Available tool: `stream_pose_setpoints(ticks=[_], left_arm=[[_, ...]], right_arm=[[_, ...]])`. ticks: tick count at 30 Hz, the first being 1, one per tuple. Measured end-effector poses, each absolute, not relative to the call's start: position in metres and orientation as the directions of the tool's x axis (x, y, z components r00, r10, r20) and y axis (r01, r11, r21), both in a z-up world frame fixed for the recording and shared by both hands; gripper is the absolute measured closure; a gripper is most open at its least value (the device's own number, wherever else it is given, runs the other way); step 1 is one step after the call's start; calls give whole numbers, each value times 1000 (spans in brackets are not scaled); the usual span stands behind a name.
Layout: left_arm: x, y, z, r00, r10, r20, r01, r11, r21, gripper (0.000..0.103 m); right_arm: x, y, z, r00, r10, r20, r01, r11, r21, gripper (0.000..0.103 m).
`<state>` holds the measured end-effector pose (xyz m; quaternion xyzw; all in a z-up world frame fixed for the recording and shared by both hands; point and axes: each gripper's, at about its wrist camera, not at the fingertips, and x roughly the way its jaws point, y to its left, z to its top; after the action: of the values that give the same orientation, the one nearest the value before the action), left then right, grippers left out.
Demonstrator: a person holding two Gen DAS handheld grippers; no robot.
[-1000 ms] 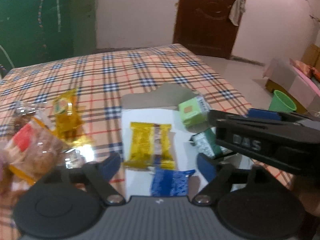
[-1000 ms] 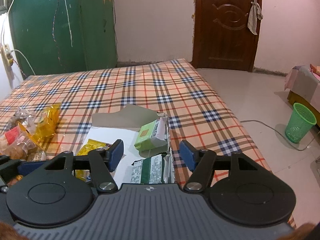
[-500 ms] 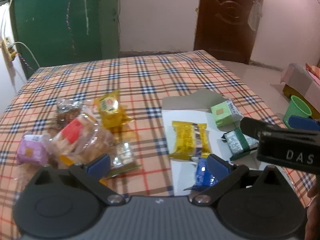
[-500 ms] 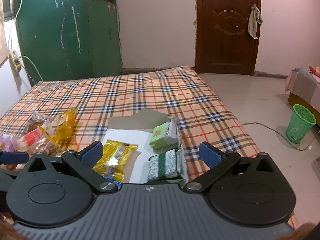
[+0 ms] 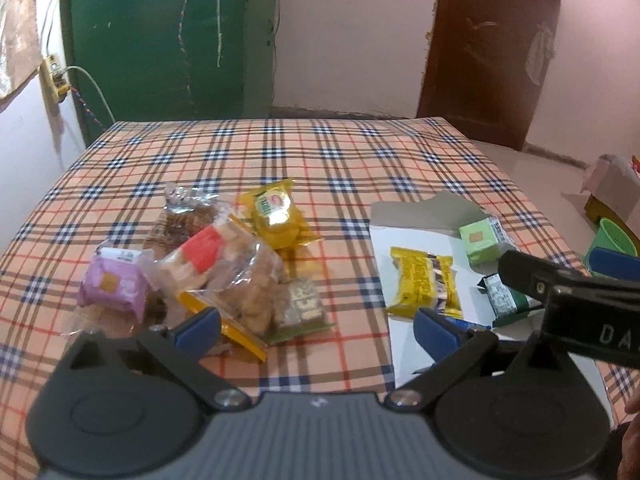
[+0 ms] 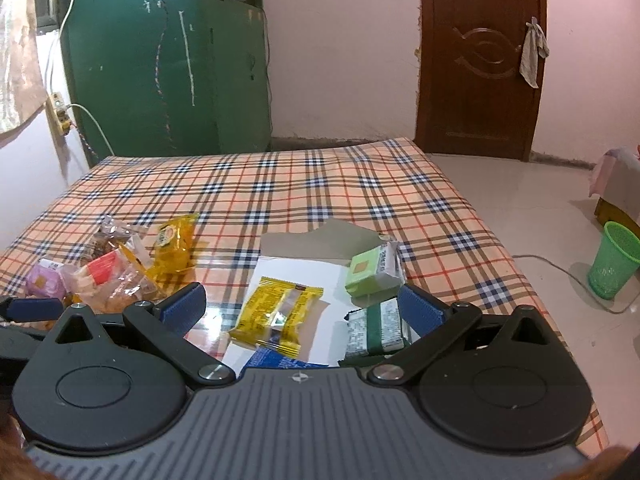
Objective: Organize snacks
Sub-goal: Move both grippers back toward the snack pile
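The left gripper [image 5: 316,326] is spread wide and empty, with the snack pile [image 5: 224,268] just above it, nearer than the right gripper.

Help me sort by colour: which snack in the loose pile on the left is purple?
The purple packet at the pile's far left edge, beside the clear bag with the red label; the pile's other wrappers are yellow, clear or brownish.

White letters "DA", cut off at frame edge, on the black right claw [image 5: 580,300] body; snack wrapper print too blurred to read.
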<state>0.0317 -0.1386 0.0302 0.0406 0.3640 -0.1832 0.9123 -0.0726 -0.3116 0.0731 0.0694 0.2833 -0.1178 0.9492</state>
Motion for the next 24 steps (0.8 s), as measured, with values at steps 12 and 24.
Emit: stream_pose_setpoints(ticks=[12,24], left_arm=[[31,-119,33,678,-302,-670,339,937,-80,2],[34,-87,25,690,-262,-674,288,955,-75,2]], right_arm=[[-71,-300,77,818,-173,-548,249,966,67,0],[-52,-273,68,820,-113,-562,183,981,69,0]])
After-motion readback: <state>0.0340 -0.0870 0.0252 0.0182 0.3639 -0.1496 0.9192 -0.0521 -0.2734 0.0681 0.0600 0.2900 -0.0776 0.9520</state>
